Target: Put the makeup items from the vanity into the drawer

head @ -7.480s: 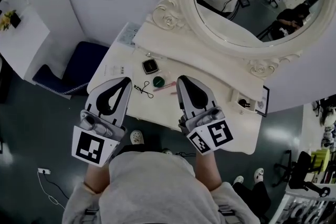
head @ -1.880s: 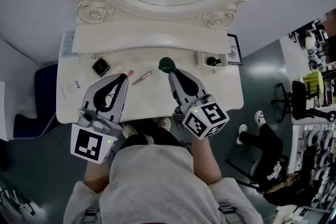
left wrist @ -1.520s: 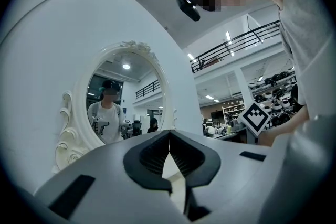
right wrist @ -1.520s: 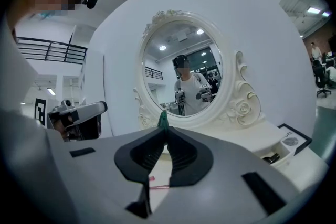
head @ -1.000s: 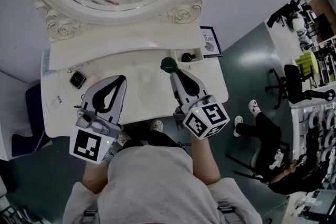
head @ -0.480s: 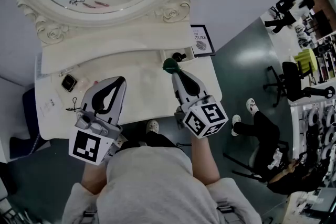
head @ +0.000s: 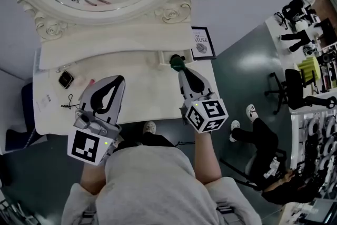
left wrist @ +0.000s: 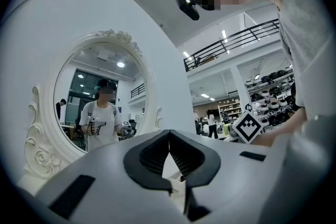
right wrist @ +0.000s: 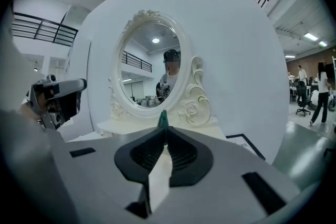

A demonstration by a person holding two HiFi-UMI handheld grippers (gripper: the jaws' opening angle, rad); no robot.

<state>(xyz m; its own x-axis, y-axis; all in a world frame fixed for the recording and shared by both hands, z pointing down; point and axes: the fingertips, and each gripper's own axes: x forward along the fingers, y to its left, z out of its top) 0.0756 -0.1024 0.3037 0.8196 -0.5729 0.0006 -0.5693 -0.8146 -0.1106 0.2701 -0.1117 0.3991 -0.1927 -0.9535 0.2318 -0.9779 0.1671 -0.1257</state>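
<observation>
Over white vanity [head: 145, 89]: left claw [head: 121, 78] level, clenched empty; right claw [head: 182, 69] dipped, pinching perhaps a green compact [head: 176, 62].

— A bedroom at home?

— No, a big open hall, more a lab or showroom. The vanity desk [head: 152, 89] and its carved mirror [head: 174, 10] stand against a free white partition [right wrist: 236, 60] on a bare grey floor [head: 242, 63].

— What else shows it?

— Office chairs [head: 287, 87] and stocked racks [head: 316, 126] stand close by. Behind are a railed mezzanine [left wrist: 231, 44], strip lights [left wrist: 224, 35] and shop-style shelving [left wrist: 273, 105].
</observation>
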